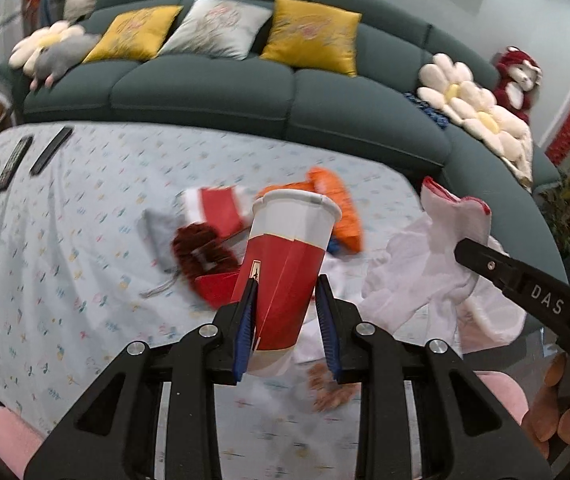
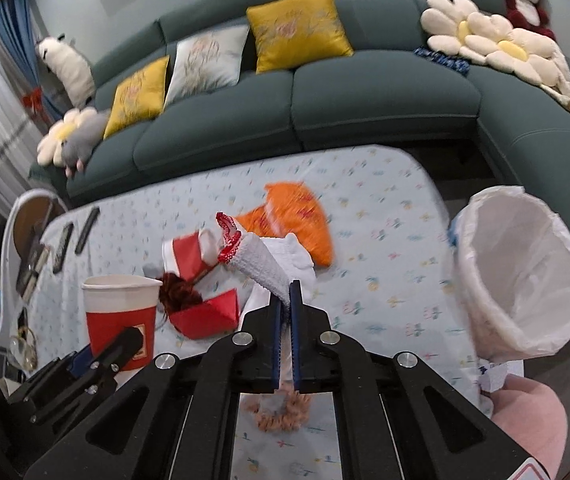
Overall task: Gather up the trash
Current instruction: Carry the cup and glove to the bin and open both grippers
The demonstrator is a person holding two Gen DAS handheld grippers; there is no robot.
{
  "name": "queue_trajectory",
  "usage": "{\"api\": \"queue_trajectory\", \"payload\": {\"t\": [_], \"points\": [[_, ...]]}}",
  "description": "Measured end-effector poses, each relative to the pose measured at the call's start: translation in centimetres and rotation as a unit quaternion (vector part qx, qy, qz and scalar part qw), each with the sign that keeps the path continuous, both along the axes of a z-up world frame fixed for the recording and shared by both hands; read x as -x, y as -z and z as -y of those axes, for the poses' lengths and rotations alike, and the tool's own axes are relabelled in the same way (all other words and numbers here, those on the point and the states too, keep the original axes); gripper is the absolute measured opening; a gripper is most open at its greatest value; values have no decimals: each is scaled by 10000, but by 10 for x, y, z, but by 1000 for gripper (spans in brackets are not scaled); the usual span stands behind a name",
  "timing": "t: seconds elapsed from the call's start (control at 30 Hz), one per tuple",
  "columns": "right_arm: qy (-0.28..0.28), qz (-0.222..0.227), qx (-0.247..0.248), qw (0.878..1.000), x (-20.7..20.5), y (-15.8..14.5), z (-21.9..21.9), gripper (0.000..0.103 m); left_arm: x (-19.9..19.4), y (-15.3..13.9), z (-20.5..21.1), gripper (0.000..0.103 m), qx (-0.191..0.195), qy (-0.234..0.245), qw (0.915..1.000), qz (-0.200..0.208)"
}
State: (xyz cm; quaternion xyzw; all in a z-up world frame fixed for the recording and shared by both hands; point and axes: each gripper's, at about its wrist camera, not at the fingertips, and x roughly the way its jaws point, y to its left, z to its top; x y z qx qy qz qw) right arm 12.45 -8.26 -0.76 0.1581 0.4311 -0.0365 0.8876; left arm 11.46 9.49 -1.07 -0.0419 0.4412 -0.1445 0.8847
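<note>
My left gripper (image 1: pixel 287 292) is shut on a red and white paper cup (image 1: pixel 289 264) and holds it upright above the table; the cup also shows in the right wrist view (image 2: pixel 119 320). My right gripper (image 2: pixel 287 292) is shut on a white cloth with a red edge (image 2: pixel 257 258), lifted over the table; the cloth also shows in the left wrist view (image 1: pixel 445 232). A white-lined trash bin (image 2: pixel 521 280) stands at the table's right end. An orange snack bag (image 2: pixel 297 216), red paper pieces (image 2: pixel 205 314) and a dark red fuzzy item (image 2: pixel 179 294) lie on the table.
The table has a light patterned cloth (image 2: pixel 385 248). Two remote controls (image 1: pixel 29 156) lie at its far left. A green sofa (image 2: pixel 325 96) with cushions and plush toys runs behind and to the right. A brownish fuzzy item (image 2: pixel 281 416) lies below the right gripper.
</note>
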Motion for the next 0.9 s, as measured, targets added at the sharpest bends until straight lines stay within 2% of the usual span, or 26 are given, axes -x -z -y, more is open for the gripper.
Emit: {"api": "queue_trajectory", "payload": {"t": [0.2,0.47,0.9], "points": [[326,340,-29,9989,23,-24,42,4,12,-24,53,28,4,492,9985,231],[742,576,61,9956,46,-39,106,4,24,-37,125,28,-1,1133,9929,371],[1563,455,87,9866,67,-23,217,4,25,-25,243,28,-4,2086,9775,309]]}}
